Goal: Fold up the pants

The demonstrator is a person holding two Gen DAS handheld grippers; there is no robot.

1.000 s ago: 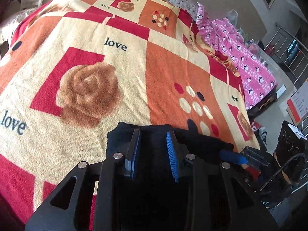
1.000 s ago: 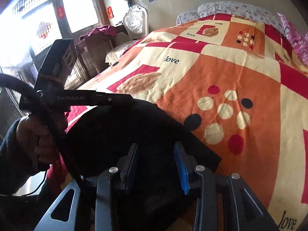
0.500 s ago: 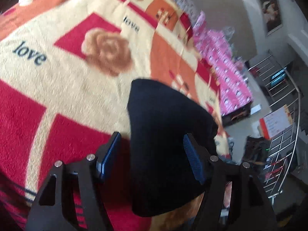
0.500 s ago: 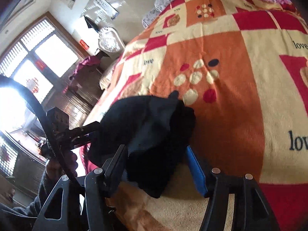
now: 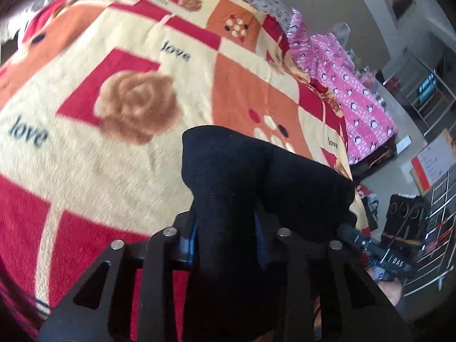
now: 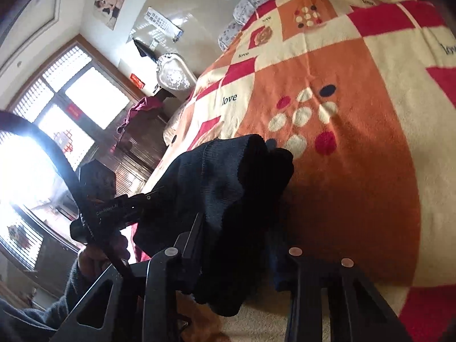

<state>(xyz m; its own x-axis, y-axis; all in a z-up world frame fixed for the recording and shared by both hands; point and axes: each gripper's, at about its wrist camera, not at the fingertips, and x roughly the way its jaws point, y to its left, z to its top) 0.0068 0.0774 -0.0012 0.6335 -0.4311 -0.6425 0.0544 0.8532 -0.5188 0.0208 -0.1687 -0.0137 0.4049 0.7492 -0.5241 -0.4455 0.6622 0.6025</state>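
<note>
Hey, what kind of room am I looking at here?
Most likely a home bedroom: a bed under a rose-and-"love" patterned blanket, floral pillows at its head, and a framed portrait on the wall.

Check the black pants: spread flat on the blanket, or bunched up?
Bunched up. The black pants are gathered into a thick mound, clamped between both the left gripper and right gripper, over the patterned blanket.

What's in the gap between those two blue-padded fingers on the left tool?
A bunched fold of the black pants fills the gap of the left gripper; its jaws are closed on the cloth. The left wrist view shows this, above the patterned blanket.
</note>
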